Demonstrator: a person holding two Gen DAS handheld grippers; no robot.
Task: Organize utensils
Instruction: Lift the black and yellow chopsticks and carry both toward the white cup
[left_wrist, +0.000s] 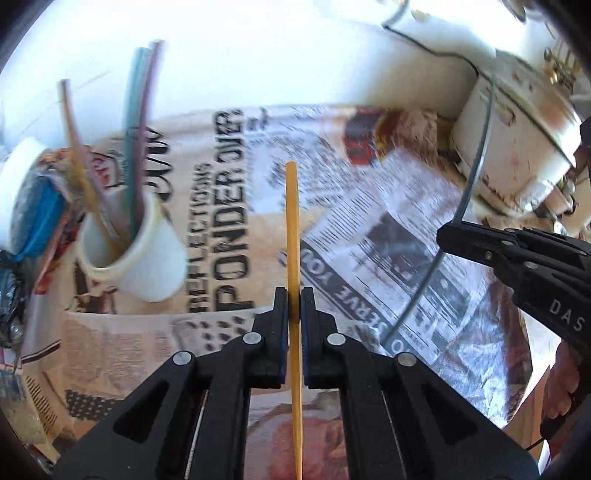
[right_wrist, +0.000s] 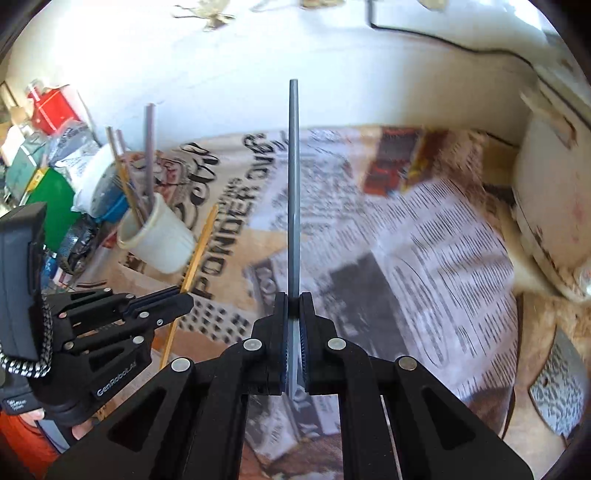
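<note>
A white cup (left_wrist: 136, 251) is observed at nine o'clock in the left wrist view, standing on a newspaper-covered surface (left_wrist: 369, 229). Several thin utensil handles are already lodged in it: a tan one (left_wrist: 79, 147), a teal one (left_wrist: 133, 122) and a purple one (left_wrist: 147, 110). This portion of the task is judged done.

At centre, the left gripper (left_wrist: 294, 302) is seen clenched on a yellow stick-like utensil (left_wrist: 291, 221), which is presented edge-on and points towards twelve o'clock, clear of the newspaper. Whether it is a spoon, fork or knife cannot be told. At three o'clock, the right gripper (left_wrist: 448, 232) is noted pinching a thin grey utensil (left_wrist: 476, 162).

In the right wrist view the cup (right_wrist: 159, 240) is found at nine to ten o'clock, well apart from both held items. The right gripper (right_wrist: 294, 306) is confirmed clamped on the grey utensil (right_wrist: 293, 184), edge-on and pointing to twelve o'clock. The left gripper (right_wrist: 184, 295) with its yellow utensil (right_wrist: 199, 247) is recorded at eight o'clock.

No loose utensils are seen on the newspaper. Two items are judged outstanding: both held pieces are not yet deposited in the cup.
</note>
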